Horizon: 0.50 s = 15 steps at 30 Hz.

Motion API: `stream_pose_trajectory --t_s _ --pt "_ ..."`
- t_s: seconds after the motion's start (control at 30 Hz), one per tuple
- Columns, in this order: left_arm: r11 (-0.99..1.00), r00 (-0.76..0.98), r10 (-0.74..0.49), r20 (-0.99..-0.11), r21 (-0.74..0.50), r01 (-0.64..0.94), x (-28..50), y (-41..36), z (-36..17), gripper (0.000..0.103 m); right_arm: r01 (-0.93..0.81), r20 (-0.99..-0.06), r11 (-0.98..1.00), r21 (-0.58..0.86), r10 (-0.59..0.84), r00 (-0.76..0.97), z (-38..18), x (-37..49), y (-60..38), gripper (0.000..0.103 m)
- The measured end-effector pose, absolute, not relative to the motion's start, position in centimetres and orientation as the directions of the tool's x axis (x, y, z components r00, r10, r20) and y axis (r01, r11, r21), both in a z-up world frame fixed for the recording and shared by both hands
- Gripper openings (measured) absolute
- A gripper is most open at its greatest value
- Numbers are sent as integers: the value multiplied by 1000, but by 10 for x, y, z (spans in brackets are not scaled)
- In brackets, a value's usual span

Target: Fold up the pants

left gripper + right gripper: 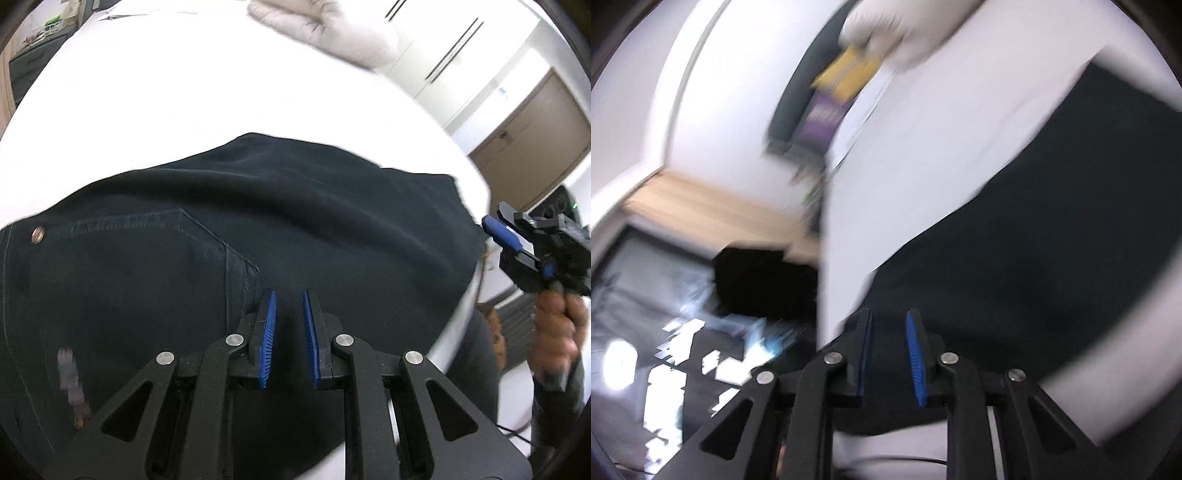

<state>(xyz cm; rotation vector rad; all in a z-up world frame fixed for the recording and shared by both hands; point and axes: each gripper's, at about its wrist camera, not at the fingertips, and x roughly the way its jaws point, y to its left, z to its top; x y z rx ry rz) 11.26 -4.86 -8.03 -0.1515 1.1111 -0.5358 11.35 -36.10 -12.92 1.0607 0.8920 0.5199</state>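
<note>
Dark navy pants (258,229) lie folded on a white bed, with a back pocket and a copper rivet (37,234) at the left. My left gripper (290,295) hovers open and empty just above the pants near the pocket seam. My right gripper (491,225) shows at the far right of the left wrist view, held off the bed's edge, its fingers apart. In the blurred right wrist view the right gripper (889,314) is open and empty over the near edge of the pants (1034,240).
The white bed (184,103) fills the far side, with a pale quilted cover (325,22) bunched at its back. A brown door (532,125) and white cupboards stand at the right. Dark furniture and a yellow-purple item (842,81) lie left of the bed in the right wrist view.
</note>
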Motion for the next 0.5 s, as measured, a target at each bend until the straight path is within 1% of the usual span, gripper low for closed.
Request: stream_pose_trajectory --t_s 0.1,0.17,0.2,0.23,0.27,0.3,0.33,0.43,0.5 --pt "879 307 -457 -835 -370 301 128 -50 -95 14 78 -356 360 930 826 436 -168 154 -303 13" --pt "870 296 -479 -826 -401 288 130 -43 -105 14 155 -363 329 932 855 370 -200 173 -279 12" --pt "862 298 -496 -815 -422 280 130 -39 -107 14 180 -385 342 922 852 355 -213 179 -276 12" --pt "859 297 -503 -812 -431 276 132 -35 -110 14 208 -421 368 906 833 360 -224 183 -281 4" --pt "856 294 -508 -810 -436 278 132 -33 -113 14 230 -424 359 904 823 380 -234 186 -295 0" --pt "855 295 -510 -808 -436 281 131 -31 -114 14 237 -394 320 917 812 431 -239 186 -317 0" --pt "853 297 -513 -805 -439 283 130 -31 -116 14 243 -401 322 915 790 464 -240 182 -335 0" --pt "846 298 -526 -797 -454 278 130 -26 -119 14 300 -417 290 909 659 627 -237 166 -428 0" --pt "841 302 -535 -789 -464 279 130 -23 -121 14 347 -443 277 896 516 733 -235 149 -509 0"
